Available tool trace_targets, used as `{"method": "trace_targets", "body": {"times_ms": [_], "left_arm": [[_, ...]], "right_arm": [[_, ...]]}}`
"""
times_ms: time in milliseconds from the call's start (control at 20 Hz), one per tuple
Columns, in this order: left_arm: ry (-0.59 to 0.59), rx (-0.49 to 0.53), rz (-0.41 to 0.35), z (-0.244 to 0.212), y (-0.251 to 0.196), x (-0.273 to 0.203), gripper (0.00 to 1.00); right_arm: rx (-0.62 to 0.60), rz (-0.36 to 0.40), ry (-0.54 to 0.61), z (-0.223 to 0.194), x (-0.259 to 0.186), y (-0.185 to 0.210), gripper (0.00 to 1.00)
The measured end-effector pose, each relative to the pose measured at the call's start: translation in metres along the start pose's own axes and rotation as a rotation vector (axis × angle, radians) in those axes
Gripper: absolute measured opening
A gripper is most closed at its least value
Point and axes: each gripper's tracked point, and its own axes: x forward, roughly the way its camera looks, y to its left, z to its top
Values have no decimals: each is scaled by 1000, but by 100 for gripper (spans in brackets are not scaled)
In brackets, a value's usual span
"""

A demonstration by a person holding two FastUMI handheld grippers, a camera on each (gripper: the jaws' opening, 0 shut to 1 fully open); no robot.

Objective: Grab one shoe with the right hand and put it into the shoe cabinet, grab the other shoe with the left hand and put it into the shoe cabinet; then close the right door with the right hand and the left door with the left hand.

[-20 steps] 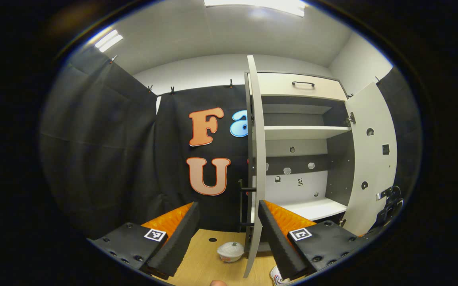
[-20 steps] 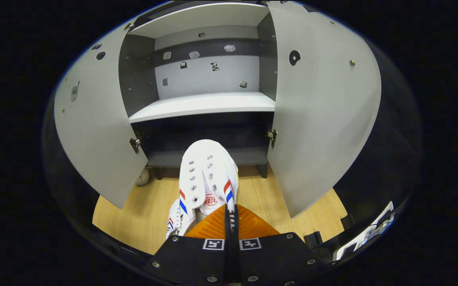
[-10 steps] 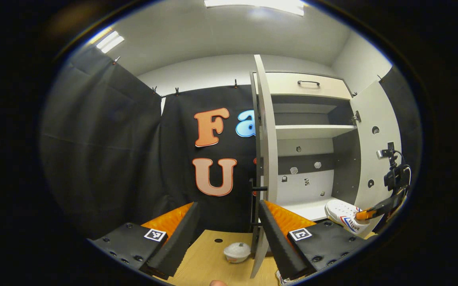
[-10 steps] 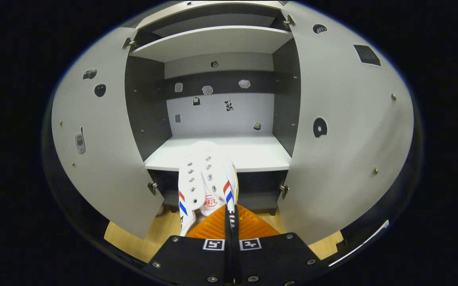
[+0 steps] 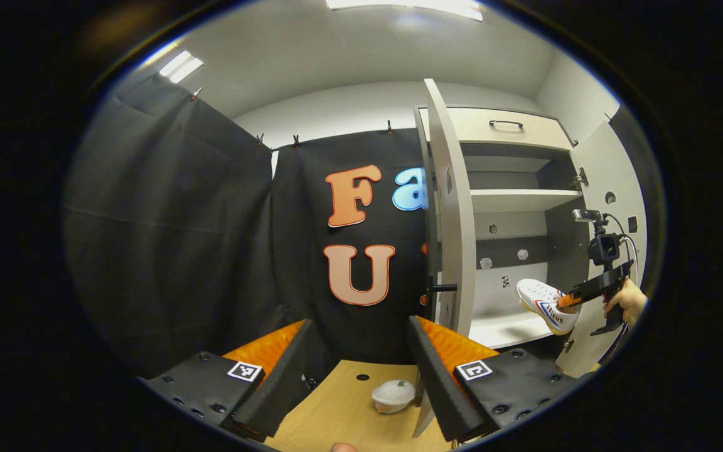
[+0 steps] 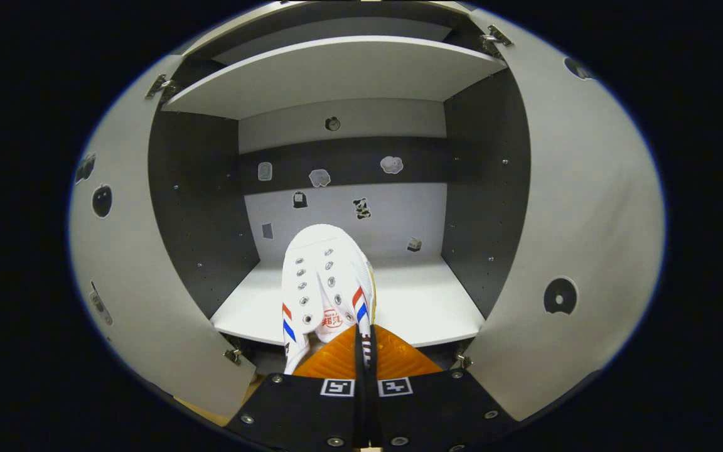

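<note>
A white shoe (image 6: 324,282) with red and blue stripes hangs toe-first over the cabinet's white middle shelf (image 6: 427,301), my right gripper (image 6: 361,333) shut on its collar edge. In the left gripper view the same shoe (image 5: 540,300) is held just inside the open shoe cabinet (image 5: 512,201), above the shelf, by the right gripper (image 5: 567,302) and a hand (image 5: 628,301). My left gripper (image 5: 359,323) stands open with nothing between its fingers, to the left of the cabinet, facing the wall cloth. Both cabinet doors, the left door (image 6: 117,251) and the right door (image 6: 581,213), stand wide open.
A small white lidded bowl (image 5: 393,395) sits on the wooden floor (image 5: 336,408) beside the left door's edge (image 5: 452,220). An upper shelf (image 6: 336,69) lies above the shoe. A drawer with a dark handle (image 5: 504,123) tops the cabinet.
My right gripper has lifted the shoe from near the floor and carried it forward over the middle shelf. The left gripper's view has swung left; a shoe at its bottom edge has left the frame.
</note>
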Motion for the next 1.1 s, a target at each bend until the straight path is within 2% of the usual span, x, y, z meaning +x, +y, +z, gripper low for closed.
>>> {"method": "trace_targets", "body": {"times_ms": [150, 300, 350, 400, 550, 600, 650, 700, 800, 850, 1000, 1050, 1100], "left_arm": [[0, 0, 24, -1, 8, 4, 96], [-4, 3, 35, -4, 10, 6, 96], [-6, 6, 36, -3, 9, 7, 94], [-7, 9, 38, -2, 8, 9, 96], [-13, 6, 43, 0, 5, 13, 96], [-12, 3, 41, 1, 2, 14, 94], [-10, 1, 40, 0, 0, 15, 94], [-3, 2, 35, -1, -2, 16, 94], [0, 3, 33, -2, -7, 15, 96], [-2, -11, 21, -2, -11, 14, 96], [7, -49, -21, -6, -26, 10, 95], [9, -51, -31, -7, -30, 7, 94], [10, -51, -43, -7, -33, 3, 94]], "right_arm": [[11, -24, 44, 3, 56, -7, 0], [14, -82, 106, -7, 111, -24, 0], [30, -94, 132, -12, 124, -28, 0], [43, -100, 154, -16, 137, -32, 0], [43, -127, 176, -28, 155, -40, 0], [41, -111, 157, -26, 153, -36, 2], [36, -117, 123, -20, 147, -36, 16], [21, -134, 95, -14, 140, -39, 24], [18, -116, 49, -6, 115, -37, 40], [18, -108, 26, -4, 101, -34, 52], [0, -86, -57, 1, 55, -29, 68], [-12, -81, -88, 2, 37, -28, 77], [-25, -77, -121, 4, 20, -29, 80]]}}
